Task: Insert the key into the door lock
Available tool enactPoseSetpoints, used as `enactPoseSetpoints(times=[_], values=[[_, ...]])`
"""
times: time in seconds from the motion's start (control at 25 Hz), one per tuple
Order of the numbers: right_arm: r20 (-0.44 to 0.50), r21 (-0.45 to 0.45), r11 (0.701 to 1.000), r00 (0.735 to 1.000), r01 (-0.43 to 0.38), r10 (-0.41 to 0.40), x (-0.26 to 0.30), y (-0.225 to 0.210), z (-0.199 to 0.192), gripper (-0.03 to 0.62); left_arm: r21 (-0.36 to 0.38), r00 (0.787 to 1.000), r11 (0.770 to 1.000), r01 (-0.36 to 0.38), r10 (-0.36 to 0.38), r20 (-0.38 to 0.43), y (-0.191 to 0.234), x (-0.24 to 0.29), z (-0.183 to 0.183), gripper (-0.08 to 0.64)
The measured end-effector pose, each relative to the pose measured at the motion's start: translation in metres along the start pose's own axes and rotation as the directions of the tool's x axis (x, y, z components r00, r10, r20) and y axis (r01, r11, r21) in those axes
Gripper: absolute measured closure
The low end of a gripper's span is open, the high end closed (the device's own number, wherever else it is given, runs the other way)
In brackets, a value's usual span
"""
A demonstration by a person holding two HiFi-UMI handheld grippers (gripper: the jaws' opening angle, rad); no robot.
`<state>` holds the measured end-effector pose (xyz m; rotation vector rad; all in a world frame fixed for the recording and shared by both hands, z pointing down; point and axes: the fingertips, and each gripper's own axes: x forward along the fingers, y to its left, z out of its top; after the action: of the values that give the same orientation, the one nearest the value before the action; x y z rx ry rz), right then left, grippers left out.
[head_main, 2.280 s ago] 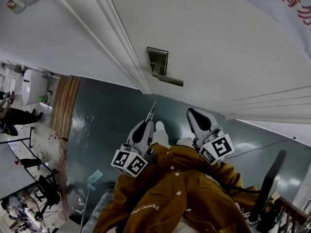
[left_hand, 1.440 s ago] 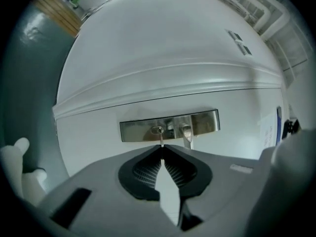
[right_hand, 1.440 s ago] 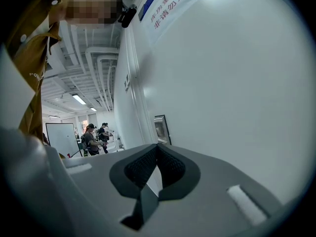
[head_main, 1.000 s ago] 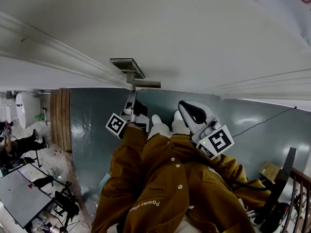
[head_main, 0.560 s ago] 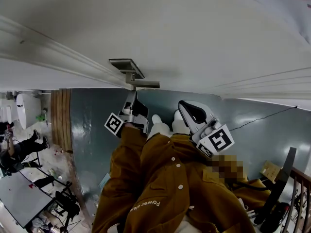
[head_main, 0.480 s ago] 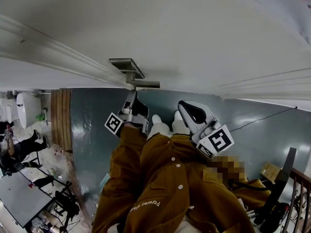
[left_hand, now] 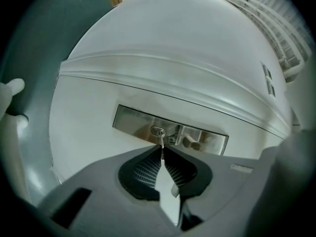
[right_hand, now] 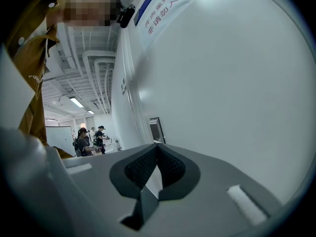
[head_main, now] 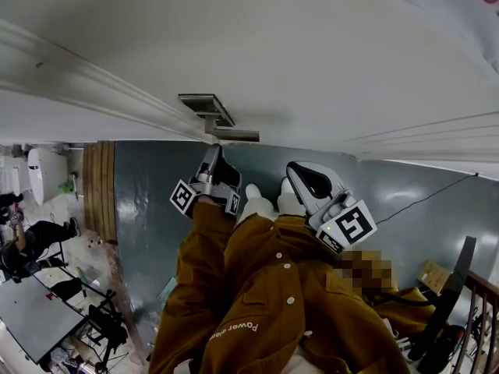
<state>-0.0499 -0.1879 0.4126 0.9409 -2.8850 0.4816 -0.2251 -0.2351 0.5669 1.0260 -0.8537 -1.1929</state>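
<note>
**Key at the keyhole, pinched in the left gripper**

The left gripper points level at the white door. Its jaws are closed almost together on the key, gripping it at their very tips. The thin shaft sticks out ahead of the jaws and reaches the oval keyhole in the steel lock plate. How deep it sits cannot be told. The handle juts from the plate just right of the keyhole.

In the head view the left gripper is right below the lock plate and the handle, held out on a brown sleeve.

The right gripper hangs to its right, near the door but apart from the lock. Its own view shows the jaws pressed together with nothing between them. The lock plate lies farther along the door. People stand far off in the room to the left.
</note>
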Motion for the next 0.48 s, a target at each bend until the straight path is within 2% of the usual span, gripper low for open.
enactPoseSetpoints(times=[0.16, 0.48], values=[[-0.001, 0.000, 1.000, 1.000, -0.001, 0.001, 0.001, 0.000, 0.000, 0.586, -0.025, 0.999, 1.000, 0.001, -0.002, -0.044, 0.000, 0.006, -0.012, 0.537], [0.005, 0.009, 1.000, 1.000, 0.007, -0.007, -0.002, -0.003, 0.000, 0.586, -0.083, 0.995, 0.996, 0.010, -0.019, -0.098, 0.005, 0.008, -0.013, 0.535]])
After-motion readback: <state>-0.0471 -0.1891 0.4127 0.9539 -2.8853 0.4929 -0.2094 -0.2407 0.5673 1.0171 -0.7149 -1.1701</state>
